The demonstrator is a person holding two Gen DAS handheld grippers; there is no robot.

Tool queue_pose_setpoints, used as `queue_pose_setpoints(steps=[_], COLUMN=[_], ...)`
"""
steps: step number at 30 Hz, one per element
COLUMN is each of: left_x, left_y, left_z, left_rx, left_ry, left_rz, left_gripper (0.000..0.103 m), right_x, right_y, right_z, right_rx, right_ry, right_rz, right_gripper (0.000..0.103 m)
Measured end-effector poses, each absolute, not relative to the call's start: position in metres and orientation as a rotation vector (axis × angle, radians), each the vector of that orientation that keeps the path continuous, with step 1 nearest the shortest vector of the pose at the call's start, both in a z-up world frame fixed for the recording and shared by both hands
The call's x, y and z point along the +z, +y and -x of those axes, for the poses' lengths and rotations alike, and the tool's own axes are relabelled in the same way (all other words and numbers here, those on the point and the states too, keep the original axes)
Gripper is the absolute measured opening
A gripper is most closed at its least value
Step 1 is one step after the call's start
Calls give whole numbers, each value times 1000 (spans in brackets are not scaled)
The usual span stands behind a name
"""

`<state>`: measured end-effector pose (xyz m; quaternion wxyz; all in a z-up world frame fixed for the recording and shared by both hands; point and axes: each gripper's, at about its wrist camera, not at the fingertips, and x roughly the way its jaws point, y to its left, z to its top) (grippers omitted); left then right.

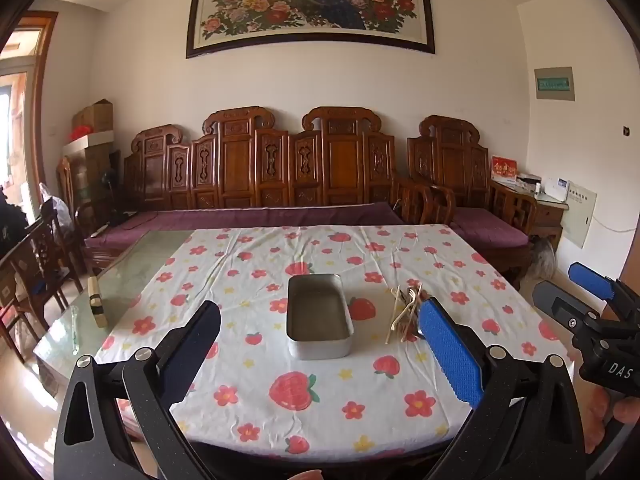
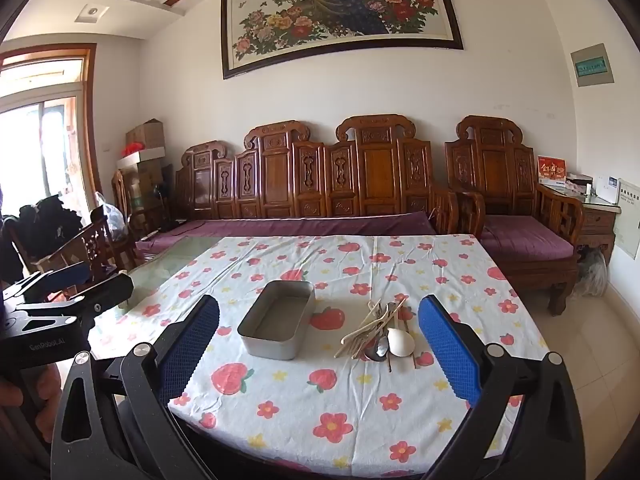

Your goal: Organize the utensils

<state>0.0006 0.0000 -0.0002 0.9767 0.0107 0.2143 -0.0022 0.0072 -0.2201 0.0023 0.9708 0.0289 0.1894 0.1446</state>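
Bright daylight from the window (image 2: 36, 128) (glaring, perhaps overexposed), fisheye-bent edges.

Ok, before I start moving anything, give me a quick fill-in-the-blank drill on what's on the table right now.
1. The metal tin on the tablecloth is ____ inside.
2. The utensil pile lies to the ____ of the tin.
3. The left gripper and the right gripper both have their jaws ____.
4. The white spoon lies in the pile beside a ____ spoon.

Missing words: empty; right; open; metal

Home living room: carved wooden sofa (image 1: 256, 168), framed peacock painting (image 1: 310, 4), table with strawberry-print cloth (image 1: 320, 420).
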Motion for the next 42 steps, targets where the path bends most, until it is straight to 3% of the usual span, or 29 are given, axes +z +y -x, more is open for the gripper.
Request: queue_pose_setpoints(steps=[42], left_x=[1], left_y=[-1], left_z=[-1], left_rx=[-7], left_ry=[414], left_rz=[-19], left_gripper=[97], right_x=[6], right_y=[-229], right_z=[-11], right_rx=[289], right_ry=[379], right_rz=[-58], right_gripper=[100])
